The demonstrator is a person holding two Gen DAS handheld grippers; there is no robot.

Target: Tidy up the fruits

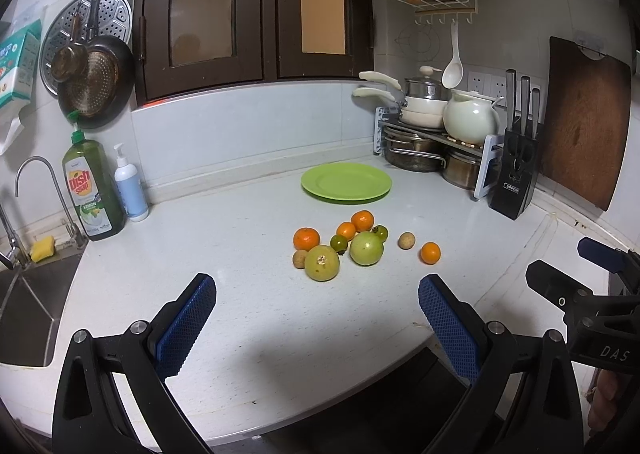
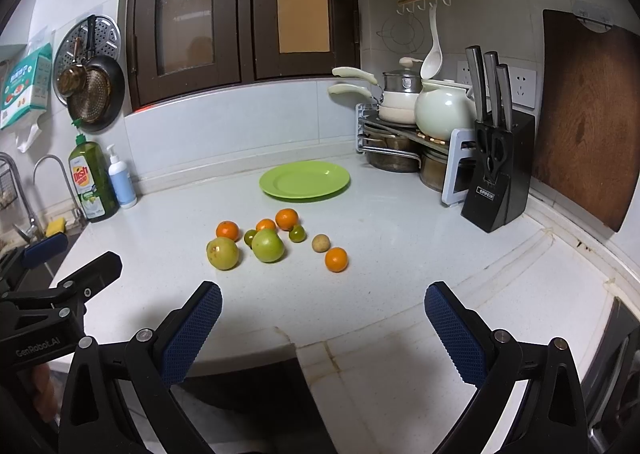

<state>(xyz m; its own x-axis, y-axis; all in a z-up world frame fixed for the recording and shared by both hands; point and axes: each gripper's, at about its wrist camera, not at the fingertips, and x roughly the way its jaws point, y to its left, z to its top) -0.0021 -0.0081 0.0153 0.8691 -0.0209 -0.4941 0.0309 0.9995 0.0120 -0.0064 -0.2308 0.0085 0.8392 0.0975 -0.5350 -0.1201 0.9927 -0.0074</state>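
Observation:
A cluster of fruits lies on the white counter [image 1: 248,294]: several small oranges [image 1: 307,238], two large green-yellow fruits [image 1: 322,263] [image 1: 366,248], two small dark green ones [image 1: 339,242] and two small tan ones [image 1: 406,241]. The same cluster shows in the right wrist view, with an orange [image 2: 336,259] nearest. An empty green plate [image 1: 346,182] [image 2: 304,180] lies behind the fruits. My left gripper [image 1: 316,294] is open and empty, short of the fruits. My right gripper [image 2: 323,302] is open and empty, also short of them.
A sink [image 1: 24,310] with a tap, a dish soap bottle [image 1: 93,190] and a pump bottle [image 1: 130,186] stand at the left. A pot rack [image 1: 436,142], a knife block [image 1: 518,174] and a wooden cutting board [image 1: 584,122] stand at the back right.

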